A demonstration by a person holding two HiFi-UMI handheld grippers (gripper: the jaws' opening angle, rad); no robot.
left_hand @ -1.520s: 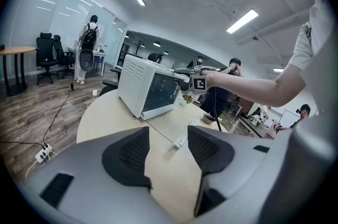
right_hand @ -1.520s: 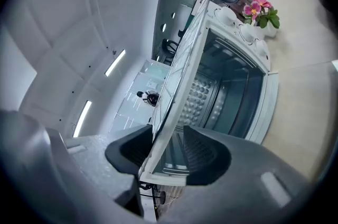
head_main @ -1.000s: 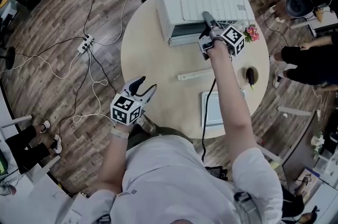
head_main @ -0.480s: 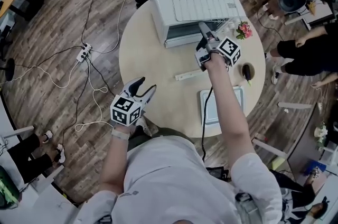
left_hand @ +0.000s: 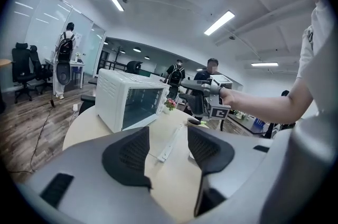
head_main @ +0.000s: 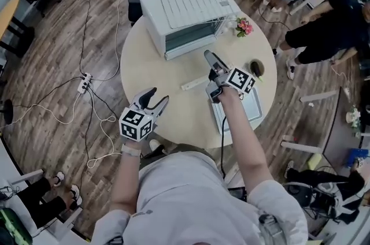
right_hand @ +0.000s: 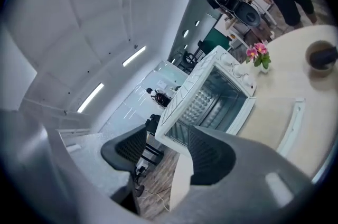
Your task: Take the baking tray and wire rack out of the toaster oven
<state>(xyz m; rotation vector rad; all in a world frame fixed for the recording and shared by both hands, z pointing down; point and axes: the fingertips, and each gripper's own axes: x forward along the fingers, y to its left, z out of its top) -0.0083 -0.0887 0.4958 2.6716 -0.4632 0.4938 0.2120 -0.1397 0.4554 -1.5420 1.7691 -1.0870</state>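
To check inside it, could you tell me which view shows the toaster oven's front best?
The right gripper view: there the toaster oven faces the camera, close. The left gripper view shows it smaller, angled; the head view mostly its top.

Soft, even white light fills the head view. The pale counter (head_main: 150,76) is bright with only faint shadows, and the floor (head_main: 52,65) planks bow toward the frame edges. Both gripper views are round fisheye pictures with black corners. In the left gripper view, ceiling strip lights (left_hand: 221,22) glare at upper centre, and the near jaws look soft and dim. The right gripper view is tilted, its upper left washed-out pale grey, with the jaws dark and blurred at the bottom.
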